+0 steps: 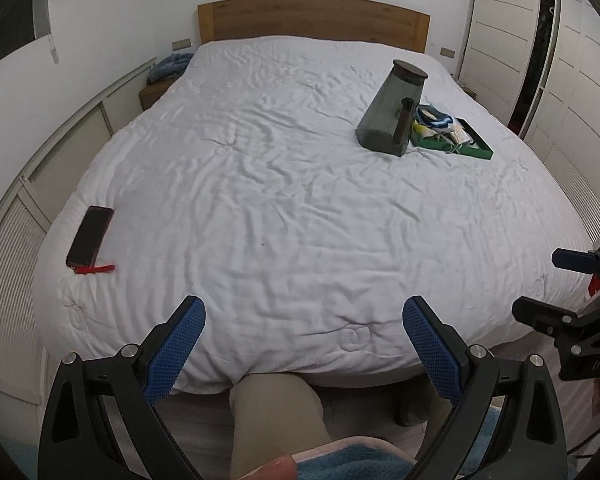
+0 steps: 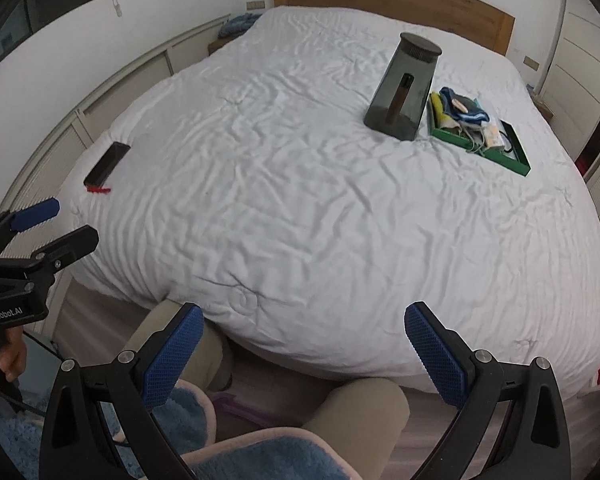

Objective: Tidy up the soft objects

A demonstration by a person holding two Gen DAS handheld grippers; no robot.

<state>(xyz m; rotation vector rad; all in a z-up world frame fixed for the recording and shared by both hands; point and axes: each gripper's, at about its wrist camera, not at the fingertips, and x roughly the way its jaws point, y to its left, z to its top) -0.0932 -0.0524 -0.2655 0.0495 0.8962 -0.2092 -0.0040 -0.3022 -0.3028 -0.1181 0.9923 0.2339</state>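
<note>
A green tray point(image 1: 478, 151) point(image 2: 514, 161) lies on the far right of the white bed point(image 1: 284, 208) point(image 2: 300, 208), heaped with soft items point(image 1: 440, 120) point(image 2: 464, 110) in blue, yellow and white. Just left of it stands a tall dark grey container point(image 1: 392, 110) point(image 2: 404, 88) with a round lid. My left gripper point(image 1: 304, 320) hangs open over the bed's foot edge, nothing between its blue pads. My right gripper point(image 2: 304, 330) is open too, likewise holding nothing. Each gripper shows at the other view's edge: the right gripper point(image 1: 540, 284), the left gripper point(image 2: 74, 220).
A dark phone with a red strap point(image 1: 90, 236) point(image 2: 107, 162) lies near the bed's left edge. The person's knees in beige trousers point(image 1: 272, 412) point(image 2: 356, 412) press against the bed's foot. A wooden headboard point(image 1: 312, 18) stands behind, white wardrobes point(image 1: 500, 40) right, low cabinets point(image 1: 60, 152) left.
</note>
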